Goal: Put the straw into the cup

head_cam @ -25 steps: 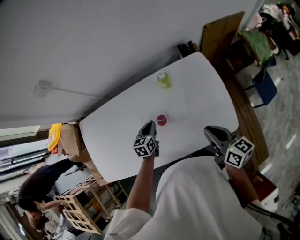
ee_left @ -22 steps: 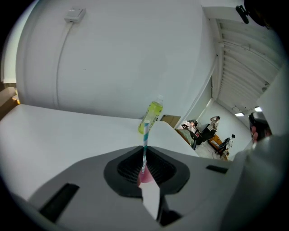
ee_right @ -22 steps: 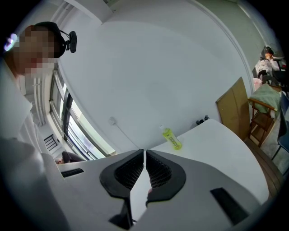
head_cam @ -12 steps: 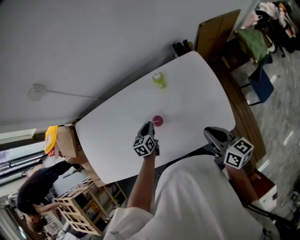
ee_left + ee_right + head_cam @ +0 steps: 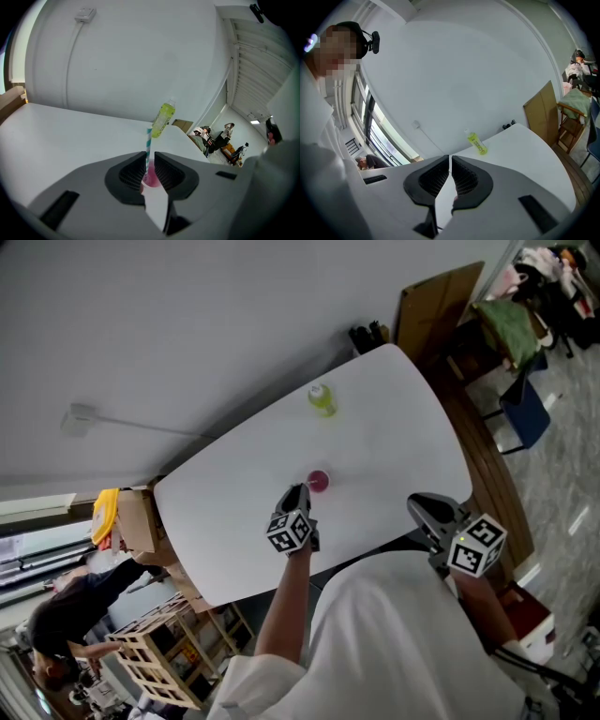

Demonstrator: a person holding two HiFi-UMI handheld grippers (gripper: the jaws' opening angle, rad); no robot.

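A small pink cup (image 5: 320, 481) stands near the middle of the white table (image 5: 394, 437). In the left gripper view a teal-and-white striped straw (image 5: 148, 140) stands upright in the pink cup (image 5: 151, 177), seen through the gap between the jaws. My left gripper (image 5: 300, 493) (image 5: 150, 158) hovers just short of the cup; its jaws stand a little apart, wider than the straw. My right gripper (image 5: 424, 506) (image 5: 450, 159) is held off the table's near right edge, shut with nothing in it.
A yellow-green bottle (image 5: 322, 399) (image 5: 162, 119) (image 5: 477, 142) stands at the table's far side. A cardboard box (image 5: 136, 519) and wooden crates (image 5: 155, 657) sit at the left with a person (image 5: 70, 615). A wooden board (image 5: 441, 306) and chairs (image 5: 520, 409) are at the right.
The head view has shifted slightly. Both grippers and the cup keep the same places relative to each other. The person at the lower left has moved.
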